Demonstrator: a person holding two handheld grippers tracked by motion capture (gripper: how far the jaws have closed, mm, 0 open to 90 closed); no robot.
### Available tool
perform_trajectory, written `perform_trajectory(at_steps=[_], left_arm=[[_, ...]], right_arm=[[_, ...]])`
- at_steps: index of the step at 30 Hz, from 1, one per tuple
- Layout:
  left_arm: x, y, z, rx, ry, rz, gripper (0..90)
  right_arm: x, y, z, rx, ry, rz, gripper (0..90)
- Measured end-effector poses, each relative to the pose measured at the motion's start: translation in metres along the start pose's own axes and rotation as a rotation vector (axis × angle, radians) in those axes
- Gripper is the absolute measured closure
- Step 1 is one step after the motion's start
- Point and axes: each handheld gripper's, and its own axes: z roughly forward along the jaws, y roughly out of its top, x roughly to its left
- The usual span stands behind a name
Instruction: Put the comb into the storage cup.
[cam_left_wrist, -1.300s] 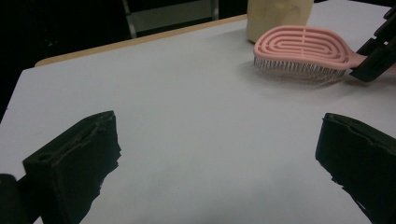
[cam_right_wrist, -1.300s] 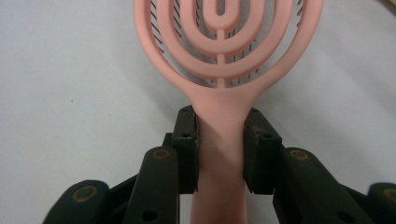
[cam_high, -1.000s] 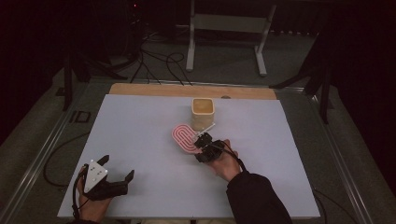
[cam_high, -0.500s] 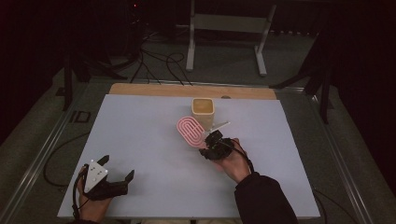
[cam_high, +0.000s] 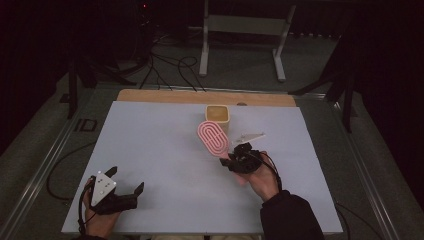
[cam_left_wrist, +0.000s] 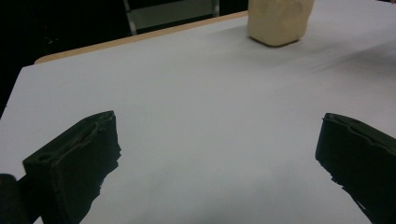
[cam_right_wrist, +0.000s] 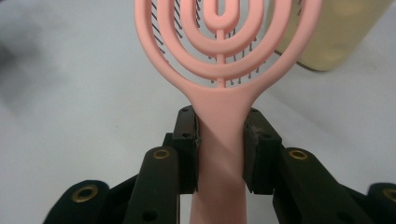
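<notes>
Right gripper (cam_high: 231, 161) sits out past the middle of the table, jaws clamped tight from both sides on what it carries, tips aimed away from the person. Right hand (cam_high: 260, 180) is wrapped around its back end, dark sleeve coming in from the bottom edge. Left gripper (cam_high: 125, 187) rests low at the near left, jaws spread wide with nothing between them, left hand (cam_high: 100, 217) gripping it from behind.

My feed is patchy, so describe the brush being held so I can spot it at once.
Start at the white table and find the tan square cup near its far edge. Just in front of it, the right tongs clamp the handle of a pink hairbrush. Its oval head of open concentric loops sets it apart from the solid cup.
</notes>
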Motion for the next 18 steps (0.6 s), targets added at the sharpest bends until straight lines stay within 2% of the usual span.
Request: perform_trajectory(at_steps=[5, 18], left_arm=[[0.000, 0.000, 0.000, 0.002, 0.001, 0.000, 0.2], [0.000, -0.001, 0.001, 0.008, 0.001, 0.001, 0.2]], right_arm=[[-0.002, -0.008, -0.006, -0.044, 0.010, 0.014, 70.0], [-0.004, -0.029, -0.015, -0.109, 0.032, 0.048, 70.0]])
